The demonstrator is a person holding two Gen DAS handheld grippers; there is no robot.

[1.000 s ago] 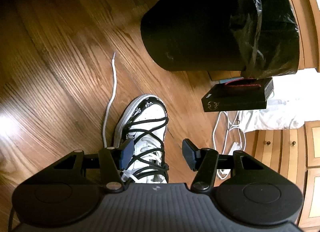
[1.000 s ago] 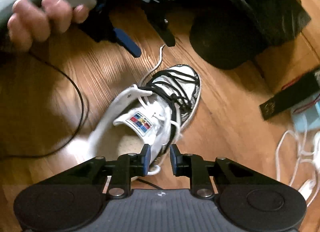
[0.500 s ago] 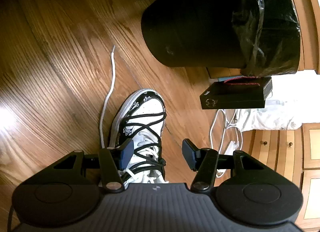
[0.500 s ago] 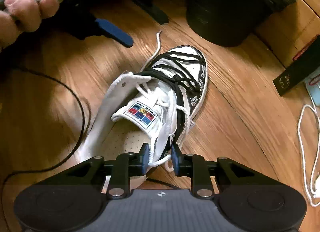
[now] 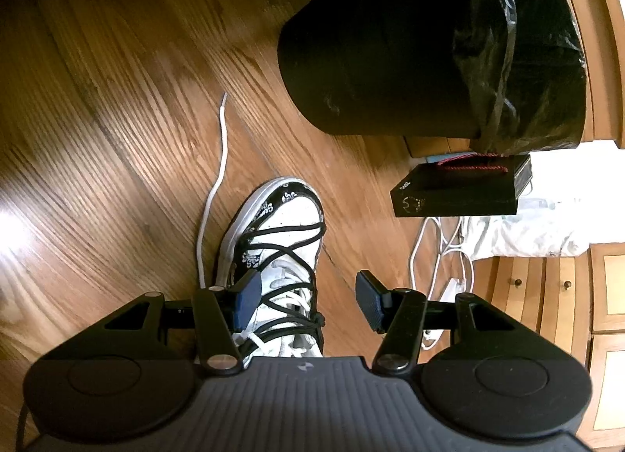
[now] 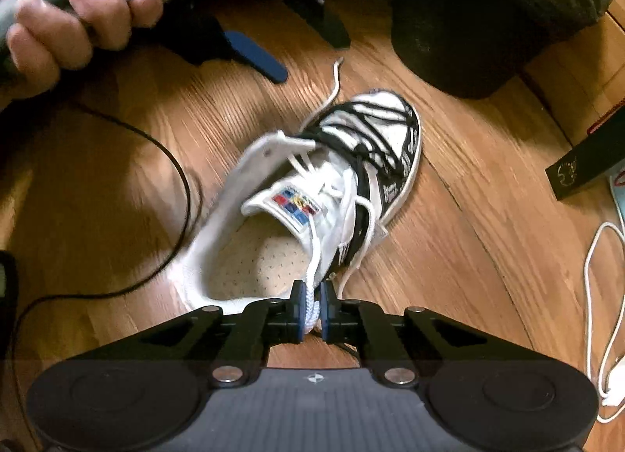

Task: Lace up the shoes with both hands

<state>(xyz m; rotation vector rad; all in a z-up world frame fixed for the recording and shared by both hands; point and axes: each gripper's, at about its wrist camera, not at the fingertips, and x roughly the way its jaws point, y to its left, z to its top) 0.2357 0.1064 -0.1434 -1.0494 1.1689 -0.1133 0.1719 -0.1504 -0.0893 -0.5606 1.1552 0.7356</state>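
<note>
Right wrist view: right gripper [image 6: 312, 305], jaws just closing, pinches the white lace [image 6: 311, 298] of the shoe [image 6: 312, 194] on the wooden floor [image 6: 449, 257]. Left gripper [image 5: 308, 301] is spread, empty, above the shoe.

Shoe [image 6: 332, 194] on the floor [image 6: 468, 217] before us

We see a bin [image 5: 375, 46] beyond its toe, a lace [image 5: 216, 186] trailing left, a box [image 5: 461, 190] right.

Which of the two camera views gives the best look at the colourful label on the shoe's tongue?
The right wrist view. There the tongue label faces the camera above the open shoe, though it is slightly blurred. In the left wrist view the shoe is seen from its toe end, and the label is hidden behind the hand-held gripper's body.
</note>
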